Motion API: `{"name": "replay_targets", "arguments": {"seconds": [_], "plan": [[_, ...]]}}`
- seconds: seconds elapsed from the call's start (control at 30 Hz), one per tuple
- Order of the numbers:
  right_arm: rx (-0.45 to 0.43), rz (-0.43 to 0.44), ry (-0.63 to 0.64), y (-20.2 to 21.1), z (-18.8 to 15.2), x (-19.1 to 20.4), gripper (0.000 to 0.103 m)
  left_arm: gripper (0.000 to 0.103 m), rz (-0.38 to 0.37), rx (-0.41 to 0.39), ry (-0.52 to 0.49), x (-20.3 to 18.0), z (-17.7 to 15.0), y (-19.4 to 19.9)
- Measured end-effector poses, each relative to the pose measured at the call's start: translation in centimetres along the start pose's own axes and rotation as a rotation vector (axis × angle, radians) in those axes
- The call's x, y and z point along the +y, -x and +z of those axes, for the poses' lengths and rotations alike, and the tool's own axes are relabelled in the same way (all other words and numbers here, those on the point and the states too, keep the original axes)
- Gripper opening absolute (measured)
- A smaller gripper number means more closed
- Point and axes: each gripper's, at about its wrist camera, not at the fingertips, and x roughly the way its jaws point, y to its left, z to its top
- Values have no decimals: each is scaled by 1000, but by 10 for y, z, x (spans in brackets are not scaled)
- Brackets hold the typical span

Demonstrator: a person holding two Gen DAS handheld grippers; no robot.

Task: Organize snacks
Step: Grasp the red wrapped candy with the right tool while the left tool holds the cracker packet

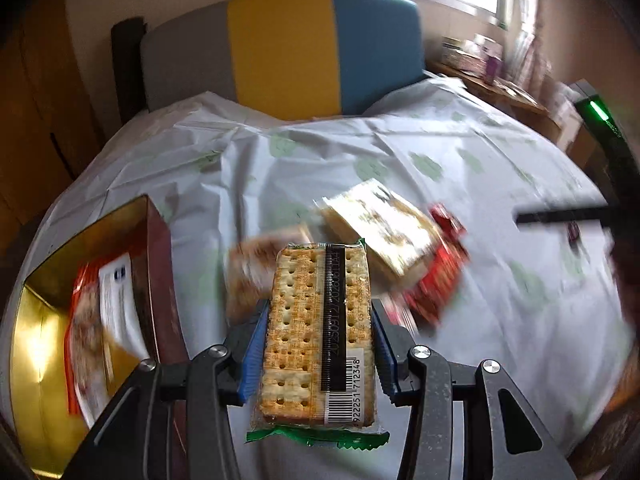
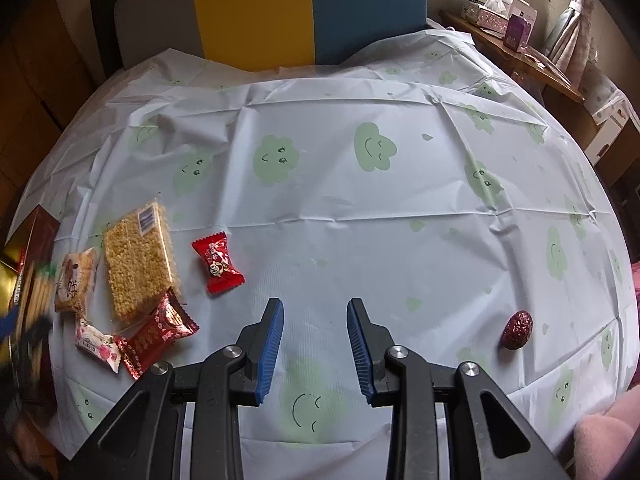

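The left gripper (image 1: 318,312) is clamped on the cracker pack (image 1: 318,332) at centre frame, right of the gold-lined box (image 1: 36,344) at lower left. Advise carrying it level over the box before letting go. Pack: clear wrap, green ends, pale perforated crackers. The right gripper (image 2: 315,320) stands parted, empty.

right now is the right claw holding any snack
No, the right claw is open over bare tablecloth, with nothing between its blue pads.
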Motion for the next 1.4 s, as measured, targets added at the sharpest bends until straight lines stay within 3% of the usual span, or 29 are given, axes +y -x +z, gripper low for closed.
{"name": "replay_targets", "arguments": {"seconds": [0.2, 0.27, 0.33, 0.5, 0.67, 1.03, 1.17, 1.3, 1.4], "plan": [[18, 54, -10, -1, -3, 4, 33, 48, 11, 2, -40, -19, -60, 8], [31, 68, 0, -3, -4, 9, 33, 48, -1, 39, -34, -17, -73, -1], [43, 63, 16, -6, -5, 13, 33, 48, -18, -1, -3, -13, -83, -1], [55, 33, 10, -13, -7, 14, 33, 48, -35, -15, -2, -11, -86, -3], [34, 73, -41, -11, -7, 10, 32, 48, -38, -33, 1, -12, -88, -2], [-20, 90, 69, -20, 19, 48, 29, 48, -61, -40, 23, -7, -90, 1], [21, 121, 92, -37, 33, 60, 29, 48, -67, -44, 31, -6, -91, 1], [115, 63, 143, -66, 33, 69, 24, 48, -69, -45, 31, -5, -90, 1], [93, 56, 151, -62, 33, 68, 18, 48, -68, -47, 31, -6, -90, 0]]}}
